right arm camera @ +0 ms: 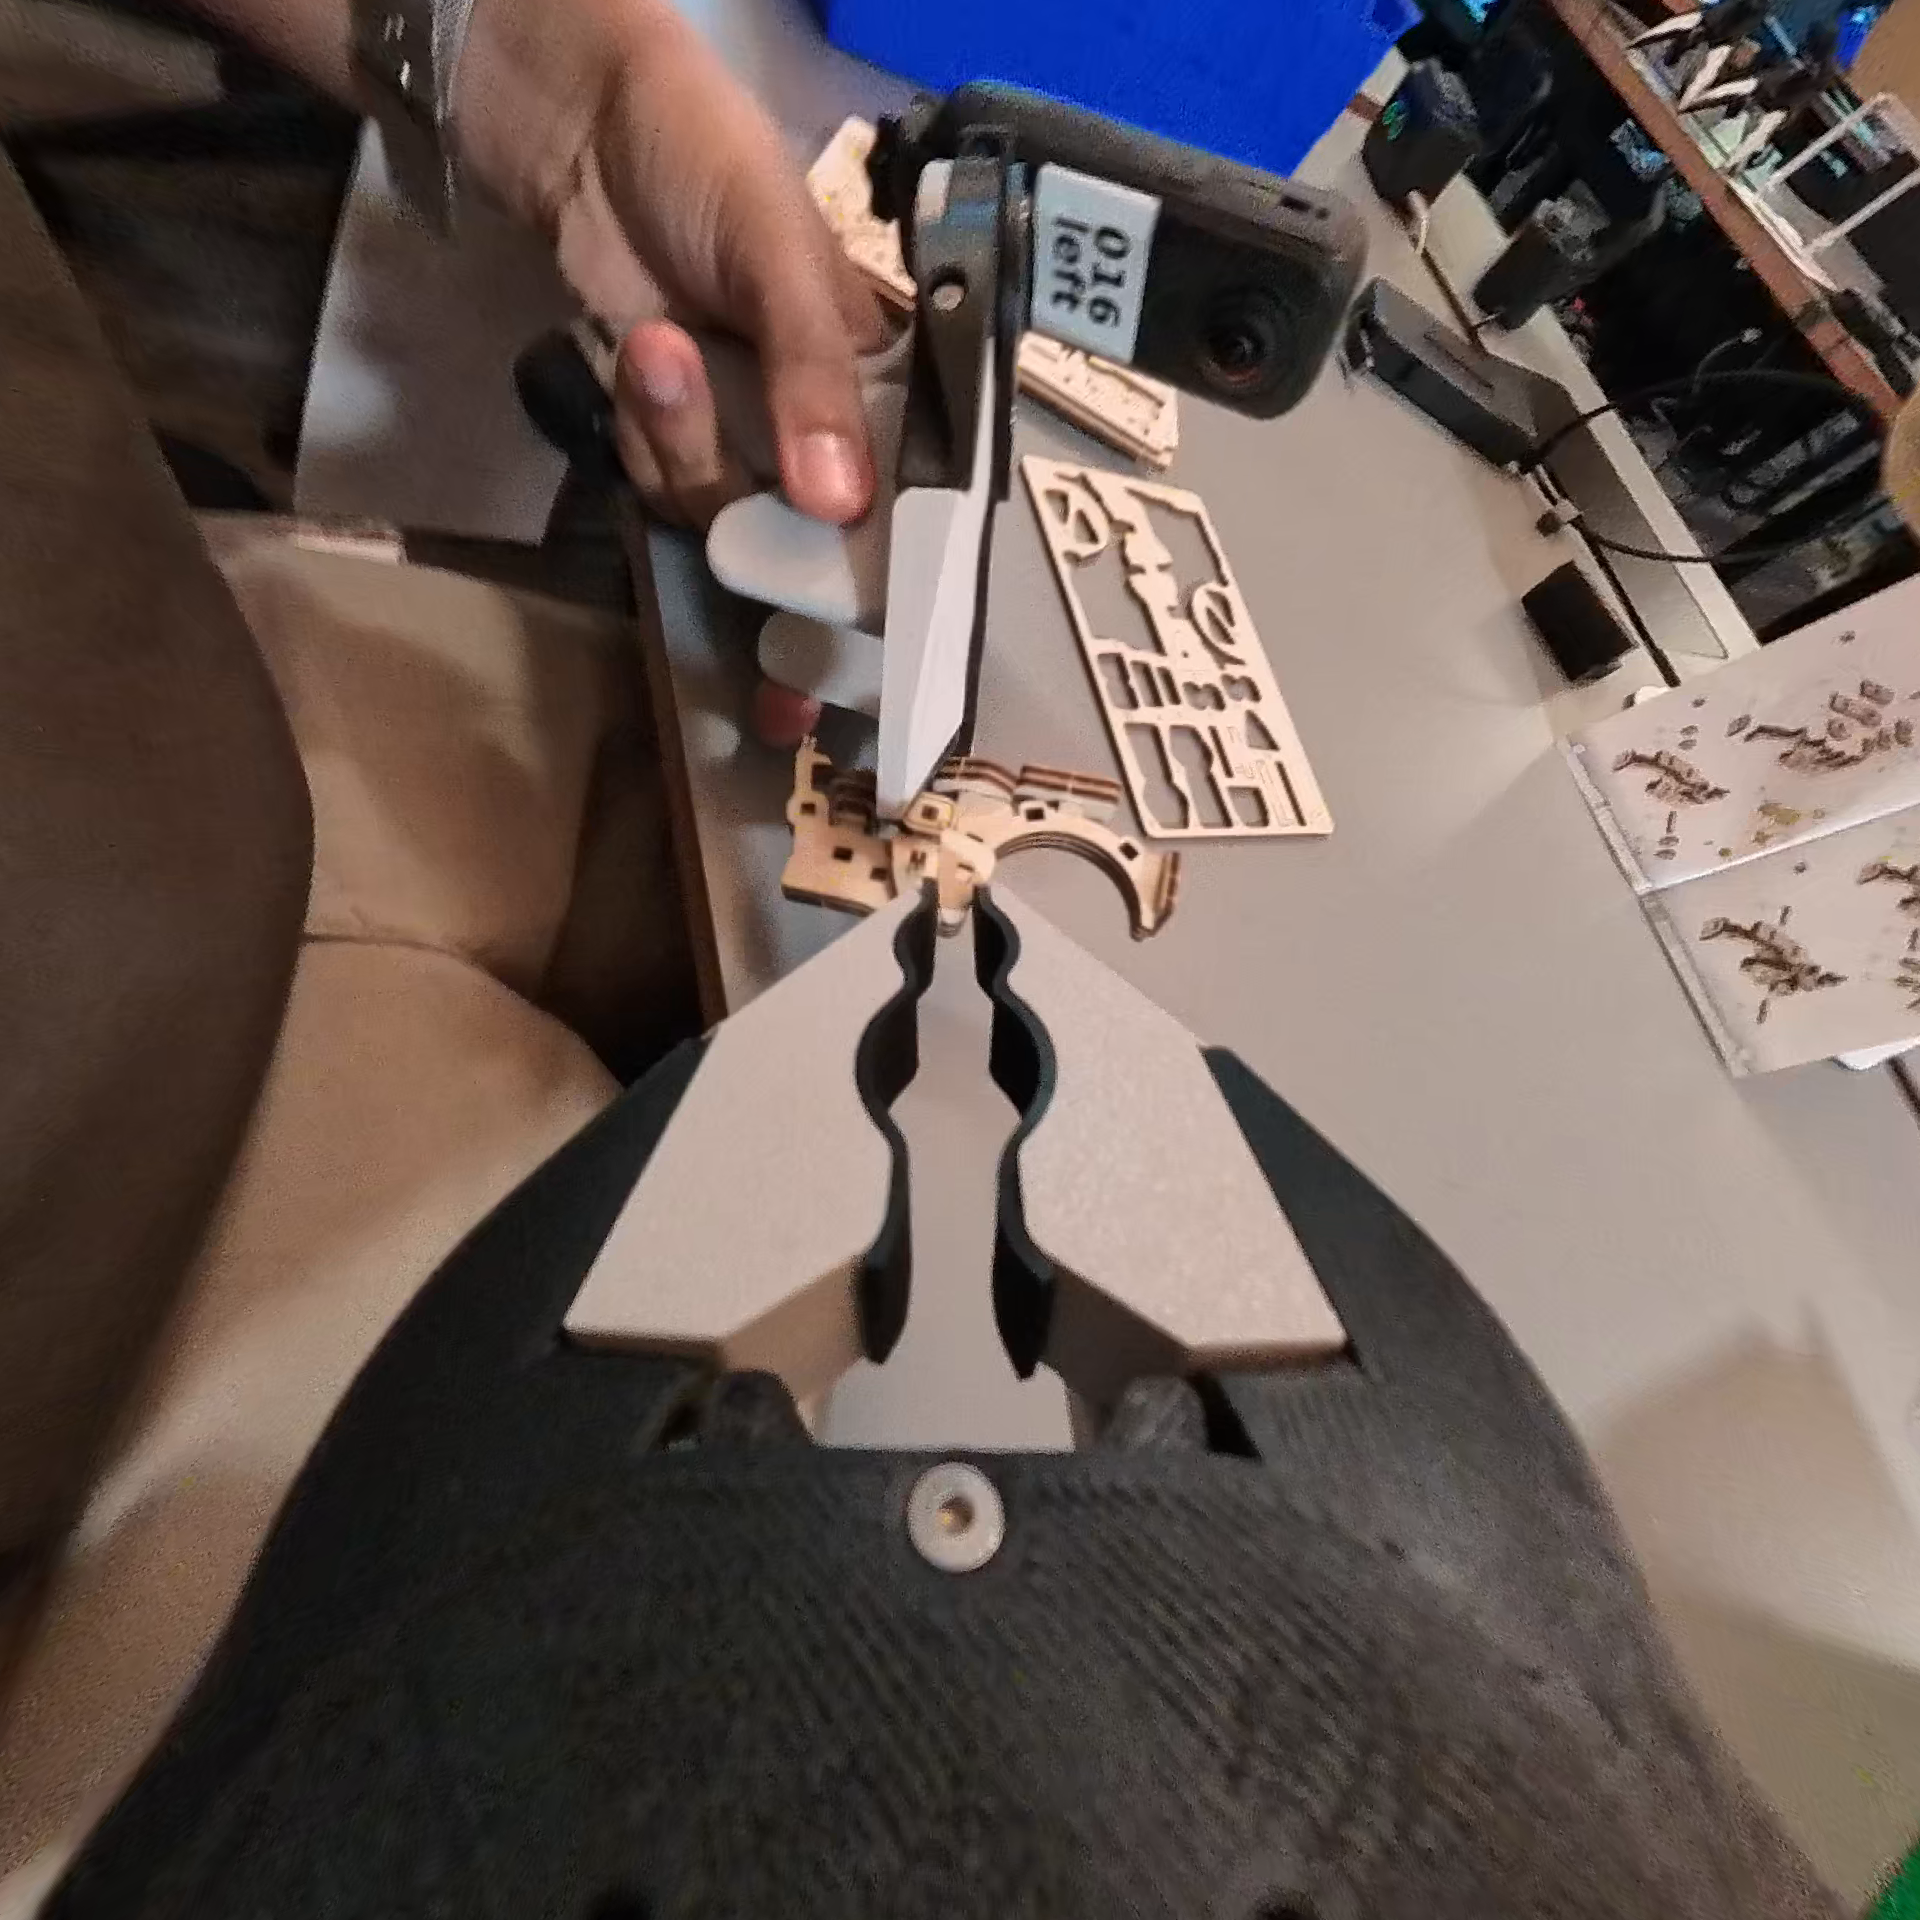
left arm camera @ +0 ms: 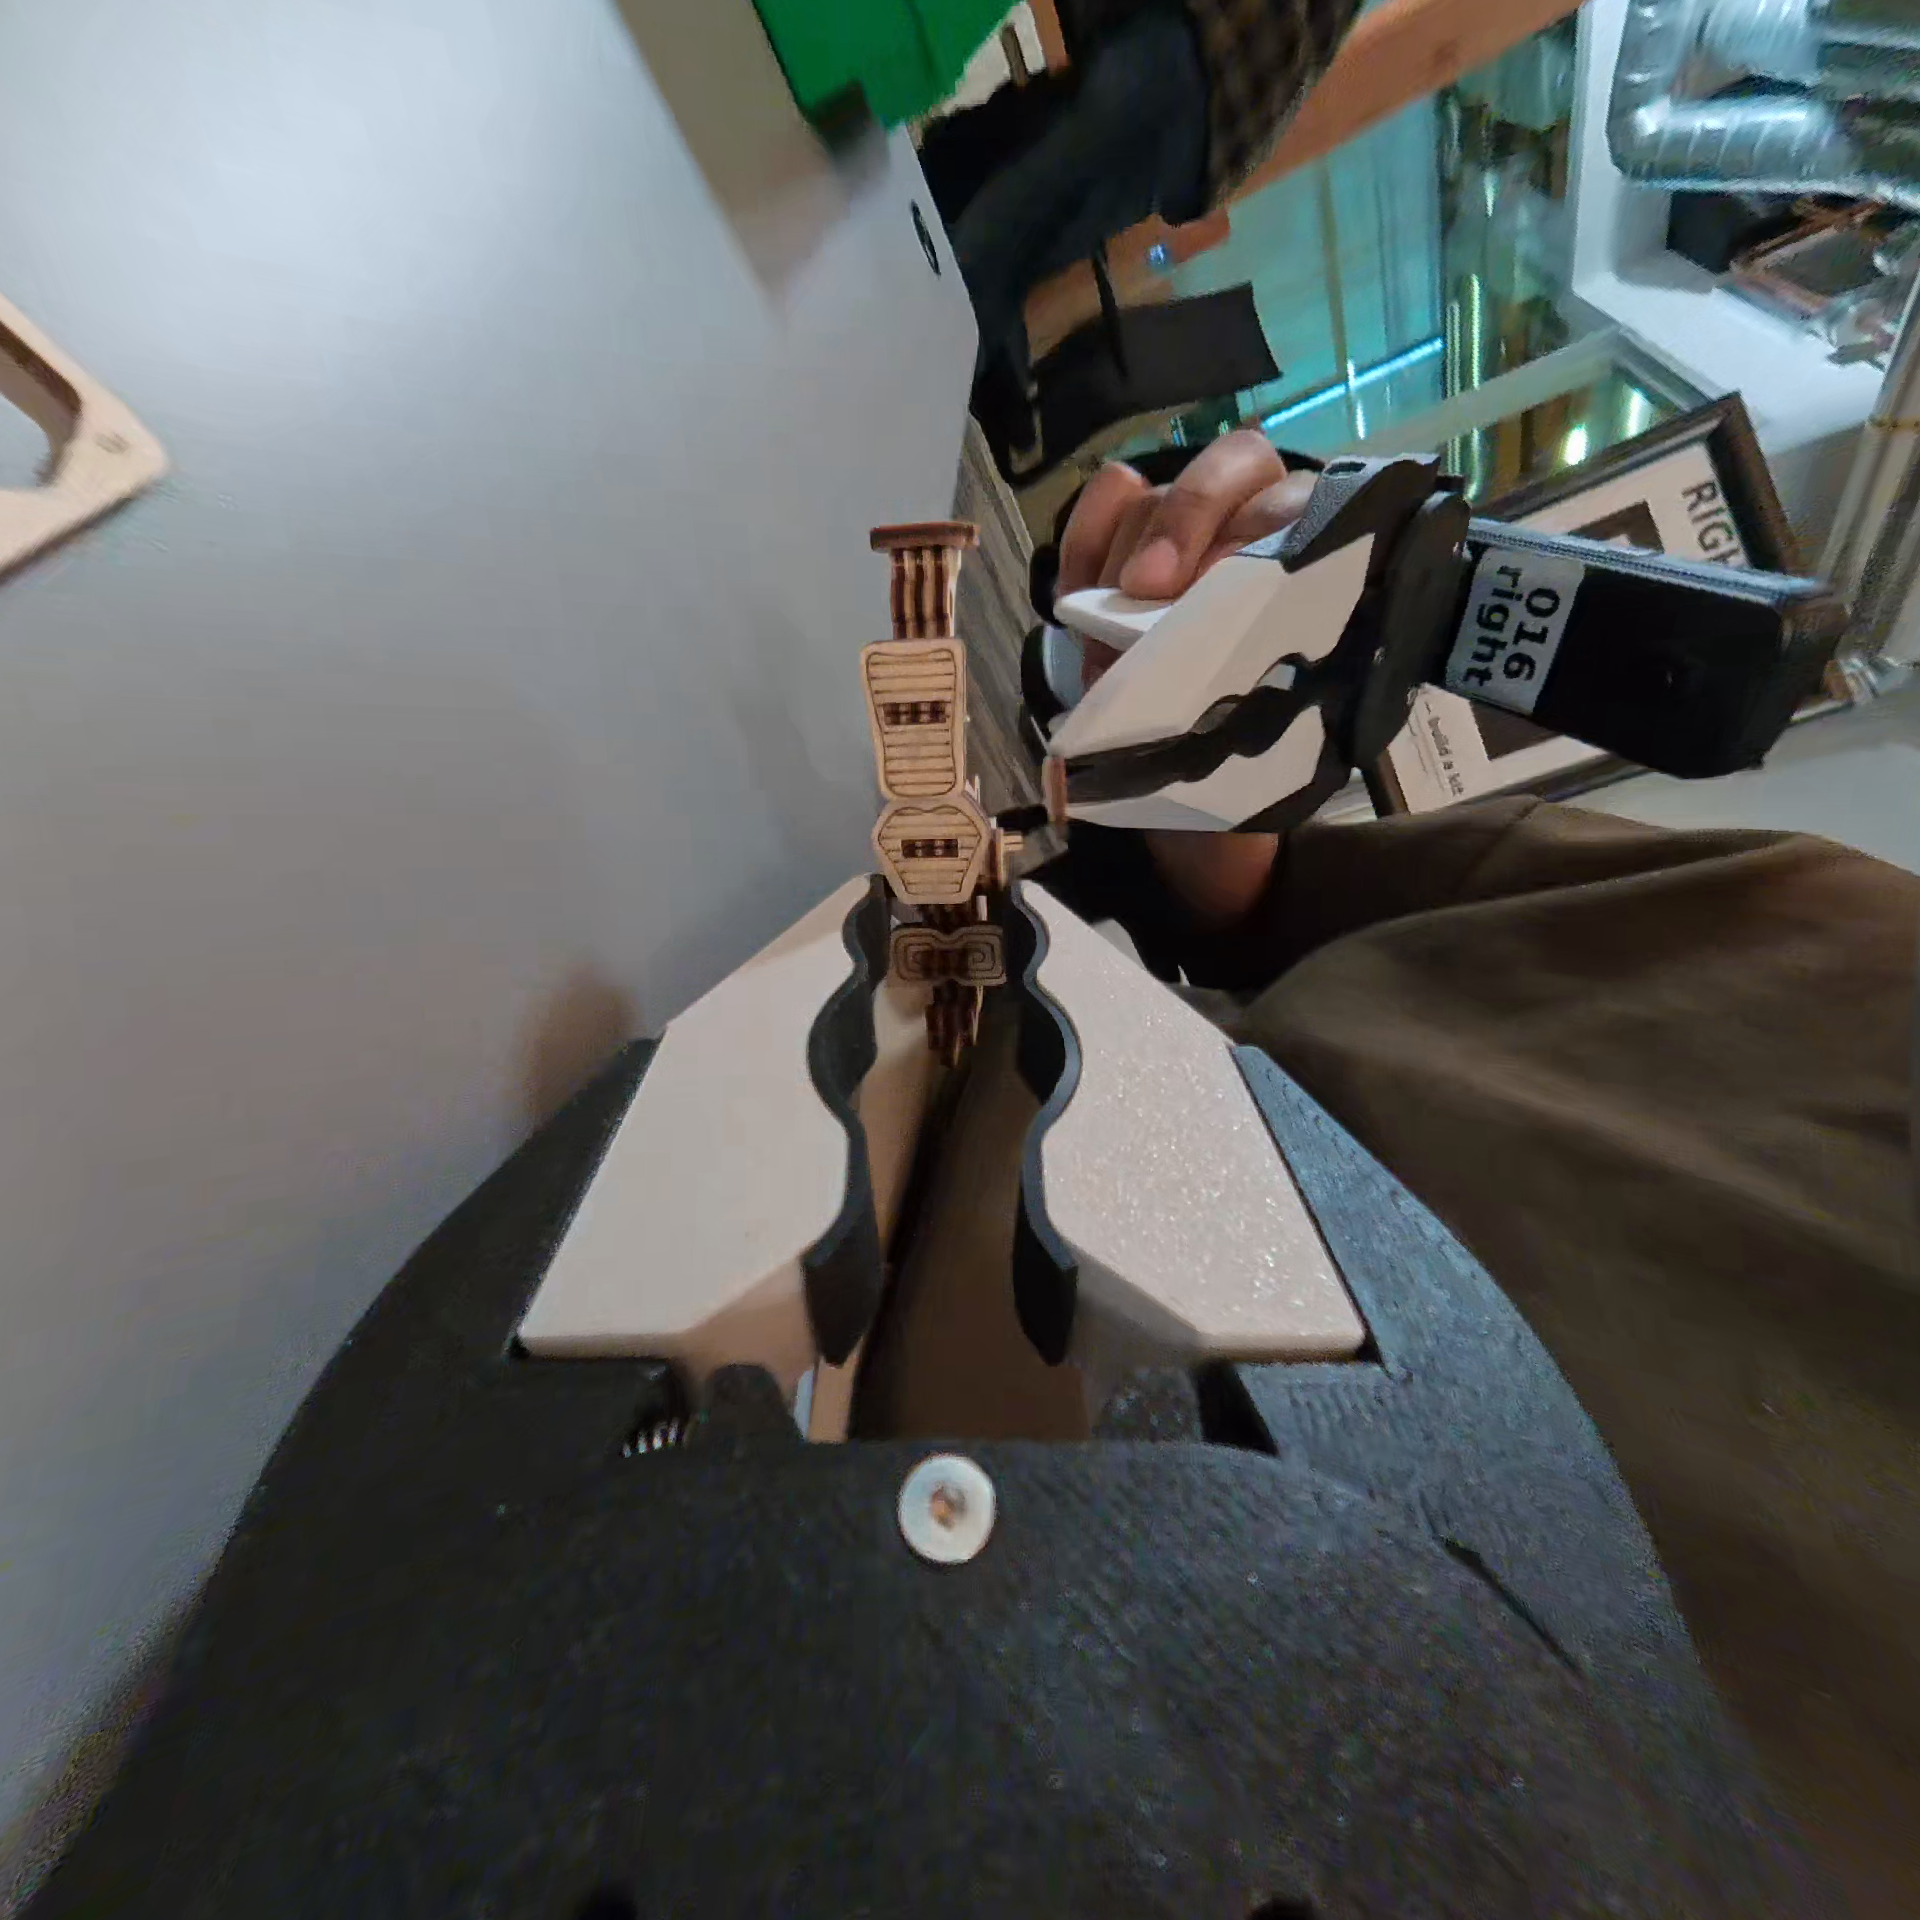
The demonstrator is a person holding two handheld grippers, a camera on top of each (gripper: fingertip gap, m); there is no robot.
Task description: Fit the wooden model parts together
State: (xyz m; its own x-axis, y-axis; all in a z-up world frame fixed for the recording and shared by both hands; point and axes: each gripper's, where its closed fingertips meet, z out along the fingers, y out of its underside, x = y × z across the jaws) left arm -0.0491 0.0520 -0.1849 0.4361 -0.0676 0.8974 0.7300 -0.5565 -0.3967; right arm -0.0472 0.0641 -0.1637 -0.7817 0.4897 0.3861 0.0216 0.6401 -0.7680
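Observation:
A half-built wooden model (left arm camera: pixel 920 727), made of layered laser-cut plates with engraved panels, stands up from my left gripper (left arm camera: pixel 940 899), which is shut on its lower end. In the right wrist view the model (right arm camera: pixel 1049 842) shows arched cut-outs and hangs over the table's near edge, with the left gripper (right arm camera: pixel 914 800) clamping it from above. My right gripper (right arm camera: pixel 951 904) is shut on a small wooden piece (right arm camera: pixel 951 918) and holds it against the model's side. In the left wrist view the right gripper (left arm camera: pixel 1051 805) comes in from the right with that piece (left arm camera: pixel 1054 787) at its tips.
A punched-out wooden sheet (right arm camera: pixel 1174 644) lies on the grey table (right arm camera: pixel 1455 1039), with more sheets (right arm camera: pixel 1101 400) behind it. Printed instruction pages (right arm camera: pixel 1766 831) lie at the right. Another sheet's corner (left arm camera: pixel 73 436) shows at the left. A person's hands and brown clothing (left arm camera: pixel 1558 1143) are close by. My left and right fingertips are right by each other.

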